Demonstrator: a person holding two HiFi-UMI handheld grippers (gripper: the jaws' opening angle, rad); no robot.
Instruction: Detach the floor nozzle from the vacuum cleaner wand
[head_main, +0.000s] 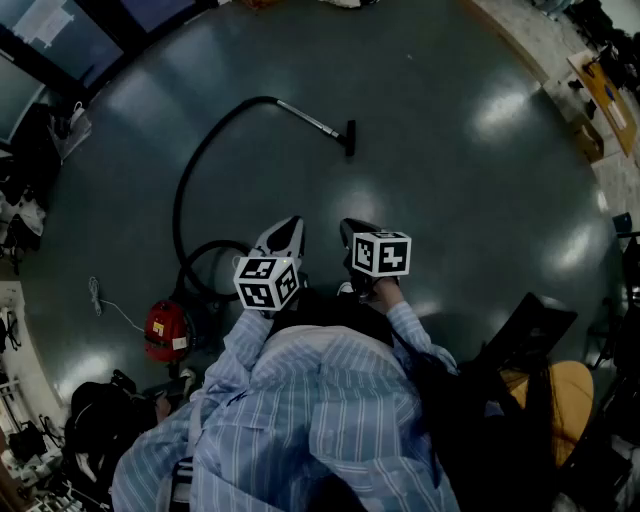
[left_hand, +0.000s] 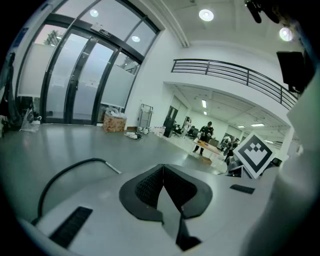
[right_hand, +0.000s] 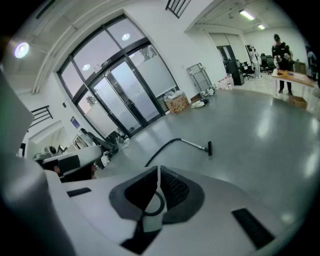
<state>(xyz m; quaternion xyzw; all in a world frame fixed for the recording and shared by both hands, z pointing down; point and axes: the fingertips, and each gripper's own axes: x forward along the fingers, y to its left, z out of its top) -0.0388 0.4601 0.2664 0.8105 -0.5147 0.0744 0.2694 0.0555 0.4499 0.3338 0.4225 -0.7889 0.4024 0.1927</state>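
A: Where is the floor nozzle?
B: It lies on the grey floor, small and black, still attached to the end of the wand.
A: And the wand?
B: Thin, silver, lying flat. Its other end joins the black hose, which curves back to the red vacuum cleaner.

The vacuum cleaner is showing red, its hose and floor nozzle black, the floor grey; the person's shirt is showing pale blue stripes.
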